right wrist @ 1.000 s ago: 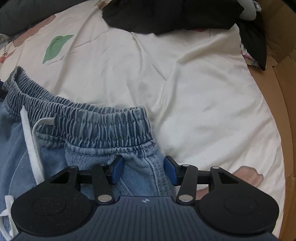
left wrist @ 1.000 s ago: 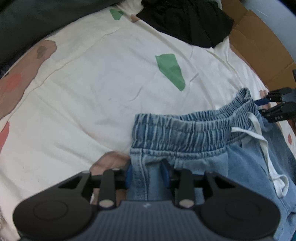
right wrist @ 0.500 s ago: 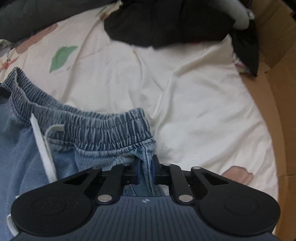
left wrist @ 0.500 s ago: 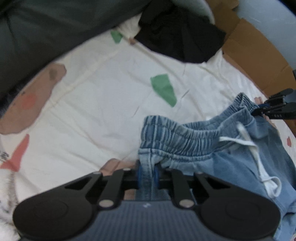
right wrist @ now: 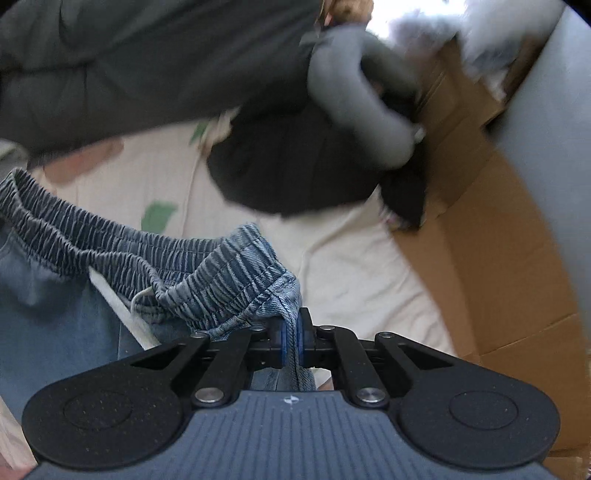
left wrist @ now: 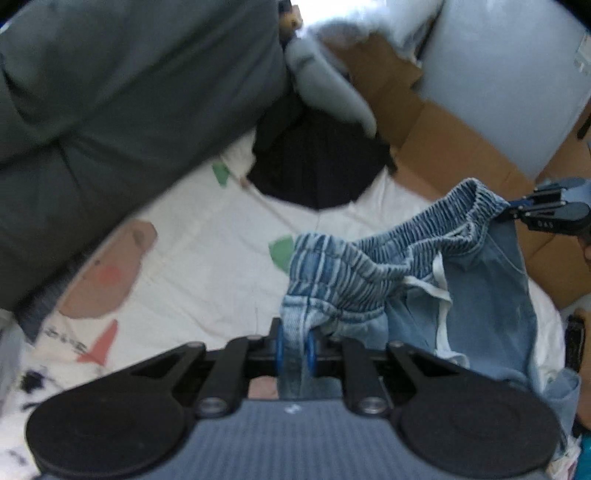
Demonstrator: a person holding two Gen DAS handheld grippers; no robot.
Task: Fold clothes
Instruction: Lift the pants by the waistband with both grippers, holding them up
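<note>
Both tongs up off bed vs a second ago, jeans (left wrist: 480,291) lifted with them. Left tongs (left wrist: 294,346) clamped on one waistband corner, right tongs (right wrist: 291,341) pinched tight on other; earlier both stood open astride denim. Waistband (right wrist: 110,247) now sags between them above sheet (left wrist: 207,258). Black garment (left wrist: 317,166) still beyond, cardboard (right wrist: 498,258) at right.

You get soft daylight from a blown-out white patch (left wrist: 343,14) at the top of both views. Motion blur smears the upper half, so the dark garment (right wrist: 295,177) and cardboard (right wrist: 480,258) look soft. Nearby, the denim waistband (right wrist: 221,273) stays sharper. Fisheye bending curves the edges, and the corners go black.
</note>
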